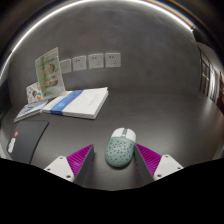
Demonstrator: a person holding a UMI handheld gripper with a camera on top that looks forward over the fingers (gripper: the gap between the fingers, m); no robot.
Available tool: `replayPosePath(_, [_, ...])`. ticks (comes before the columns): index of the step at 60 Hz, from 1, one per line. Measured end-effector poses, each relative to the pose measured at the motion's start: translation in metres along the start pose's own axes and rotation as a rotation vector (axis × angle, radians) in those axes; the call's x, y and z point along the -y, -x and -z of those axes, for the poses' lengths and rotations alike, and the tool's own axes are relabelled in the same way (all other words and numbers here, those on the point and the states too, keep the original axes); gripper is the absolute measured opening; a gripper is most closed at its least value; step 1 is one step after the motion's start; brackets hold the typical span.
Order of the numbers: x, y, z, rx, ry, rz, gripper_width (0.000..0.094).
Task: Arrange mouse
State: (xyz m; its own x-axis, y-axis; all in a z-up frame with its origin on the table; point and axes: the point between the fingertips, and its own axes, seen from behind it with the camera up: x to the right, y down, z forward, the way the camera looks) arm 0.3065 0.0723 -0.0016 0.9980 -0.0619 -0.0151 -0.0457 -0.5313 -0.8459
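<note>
A pale green mouse point(120, 147) with dark speckles and a white front lies on the dark grey table point(150, 115). It rests between my gripper's point(113, 156) two fingers, with a gap at each side. The magenta pads point(77, 158) stand apart to its left and right. The fingers are open and do not press on the mouse.
A white and blue book point(78, 102) lies beyond the mouse to the left. A green leaflet point(46, 70) stands behind it against the wall. A dark mat point(28, 135) lies at the left. Wall sockets point(90, 62) line the back wall.
</note>
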Motion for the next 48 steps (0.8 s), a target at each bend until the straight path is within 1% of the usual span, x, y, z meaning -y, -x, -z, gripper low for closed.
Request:
replayPosePath(1, [-0.005,0.000,-0.002,0.000,0.024,0.002,0.0884])
replayPosePath(2, [-0.002,0.001,-0.003,0.003,0.020,0.004,0.0903])
replayPosePath(3, [0.000,0.001,-0.004,0.002,0.023,0.010,0.0857])
replayPosePath(5, [0.001,0.000,-0.008,-0.002,0.025,0.003,0.0838])
replayPosePath(6, [0.013,-0.008,-0.020,-0.003,0.032,-0.007,0.0894])
replayPosePath(7, [0.014,-0.009,-0.023,-0.007,0.038,-0.007,0.0886])
replayPosePath(8, [0.018,-0.009,-0.028,-0.010,0.028,-0.008,0.0849])
replayPosePath(9, [0.011,-0.006,-0.017,-0.004,0.037,-0.003,0.0846])
replayPosePath(16, [0.018,-0.008,-0.024,-0.008,0.048,-0.009,0.0839])
replayPosePath(20, [0.019,-0.017,-0.028,-0.030,0.060,-0.013,0.0576])
replayPosePath(21, [0.019,-0.016,-0.029,-0.023,0.063,-0.020,0.0542])
replayPosePath(23, [0.019,-0.017,-0.029,-0.019,0.074,-0.025,0.0535])
replayPosePath(28, [0.020,-0.018,-0.029,-0.011,0.100,-0.034,0.0466])
replayPosePath(29, [0.021,-0.018,-0.029,-0.008,0.102,-0.028,0.0498])
replayPosePath(30, [0.022,-0.018,-0.030,-0.005,0.101,-0.024,0.0442])
replayPosePath(32, [0.023,-0.018,-0.029,-0.001,0.104,-0.016,0.0431])
replayPosePath(34, [0.029,-0.019,-0.026,-0.004,0.090,-0.013,0.0431])
replayPosePath(38, [0.058,-0.012,-0.010,-0.011,0.016,-0.016,0.0429])
replayPosePath(39, [0.057,-0.007,-0.003,-0.013,0.004,-0.014,0.0428])
replayPosePath(40, [0.065,-0.002,0.004,-0.014,-0.012,-0.014,0.0428])
replayPosePath(45, [0.111,0.043,0.048,-0.008,-0.090,0.003,0.0428])
replayPosePath(46, [0.123,0.049,0.048,0.001,-0.107,0.007,0.0428])
replayPosePath(48, [0.132,0.073,0.059,0.015,-0.139,0.009,0.0428])
